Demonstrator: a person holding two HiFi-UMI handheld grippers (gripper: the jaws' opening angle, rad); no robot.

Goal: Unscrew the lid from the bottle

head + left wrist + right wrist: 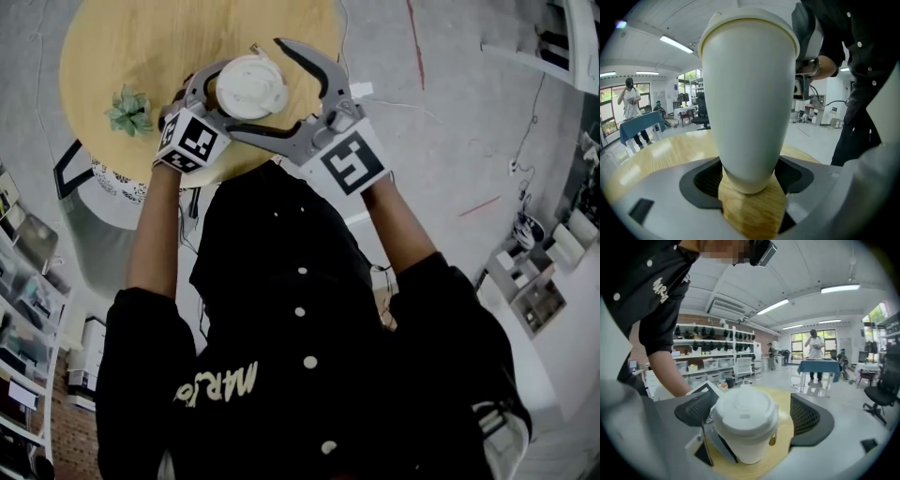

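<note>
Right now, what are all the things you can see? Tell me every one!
table: one, light wood, round, in front of the person
bottle: one, white, standing on the table
lid: one, white, still on top of the bottle
plant: one, small and green, on the table, left of the bottle in the head view
blue table: one, far back in the room, people standing by it
shelves: one long run, white, along the back wall
jacket: one, black, on the person
left gripper: one, grey, closed on the bottle's base
right gripper: one, grey, open, with the lid between its jaws
</note>
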